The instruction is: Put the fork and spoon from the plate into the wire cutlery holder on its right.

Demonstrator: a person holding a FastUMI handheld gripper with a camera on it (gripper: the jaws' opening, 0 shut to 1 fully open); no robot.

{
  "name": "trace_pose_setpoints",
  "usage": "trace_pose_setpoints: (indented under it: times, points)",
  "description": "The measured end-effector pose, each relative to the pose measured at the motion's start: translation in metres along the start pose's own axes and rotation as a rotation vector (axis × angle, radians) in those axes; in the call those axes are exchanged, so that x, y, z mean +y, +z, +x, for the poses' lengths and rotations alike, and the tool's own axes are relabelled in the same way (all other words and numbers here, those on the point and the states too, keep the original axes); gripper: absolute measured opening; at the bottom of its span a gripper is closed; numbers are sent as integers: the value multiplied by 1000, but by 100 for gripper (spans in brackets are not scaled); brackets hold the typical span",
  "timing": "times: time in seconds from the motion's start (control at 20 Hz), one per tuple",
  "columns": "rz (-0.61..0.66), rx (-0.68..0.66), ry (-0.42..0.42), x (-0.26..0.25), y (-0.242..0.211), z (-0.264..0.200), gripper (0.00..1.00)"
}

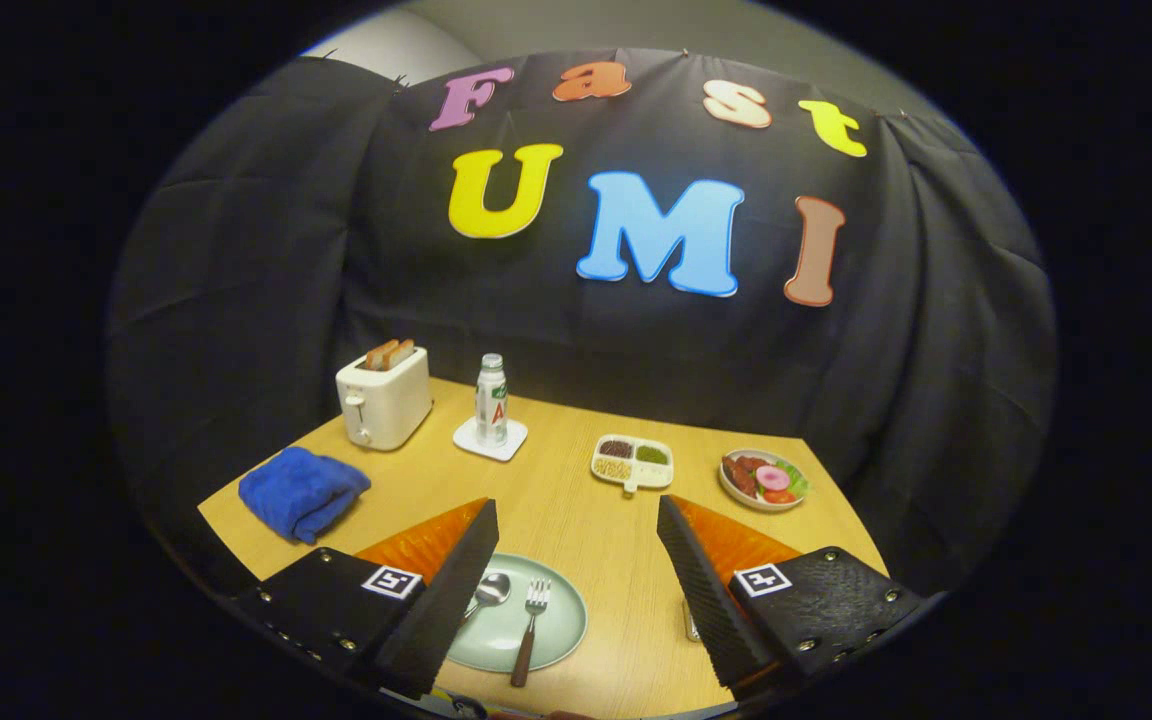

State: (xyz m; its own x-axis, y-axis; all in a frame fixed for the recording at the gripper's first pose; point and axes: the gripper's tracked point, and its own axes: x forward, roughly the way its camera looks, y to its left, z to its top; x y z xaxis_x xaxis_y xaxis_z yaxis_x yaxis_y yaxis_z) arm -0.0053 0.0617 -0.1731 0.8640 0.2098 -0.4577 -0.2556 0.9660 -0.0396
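Observation:
A pale green plate (556, 622) lies on the wooden table just below my fingers. On it rest a spoon (489, 590), half hidden by my left finger, and a fork (530, 625) with a brown handle, tines pointing away. My gripper (576, 520) hovers above the plate, open wide, with nothing between its black ribbed fingers (456, 580). A small bit of the wire cutlery holder (691, 622) peeks out beside my right finger, right of the plate; most of it is hidden.
Beyond the fingers stand a white toaster (383, 398) with toast, a bottle (492, 400) on a white coaster, a divided dish of grains (633, 463) and a plate of food (763, 479). A blue cloth (302, 490) lies at the left.

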Motion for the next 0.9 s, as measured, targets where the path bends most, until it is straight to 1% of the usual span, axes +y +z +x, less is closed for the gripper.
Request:
trace_pose_setpoints:
  times: [0.1, 0.25, 0.4, 0.6, 0.75, 0.8, 0.9]
  points:
    - [-2, 54, 12, 3, -18, 7, 98]
    - [-15, 182, 36, 10, -57, 18, 98]
    - [-44, 346, 54, 15, -102, 24, 98]
    - [-35, 558, 117, 33, -159, 31, 98]
    - [-46, 637, 129, 40, -182, 37, 98]
    - [-64, 653, 116, 38, -188, 40, 98]
    - [-45, 696, 126, 43, -197, 43, 90]
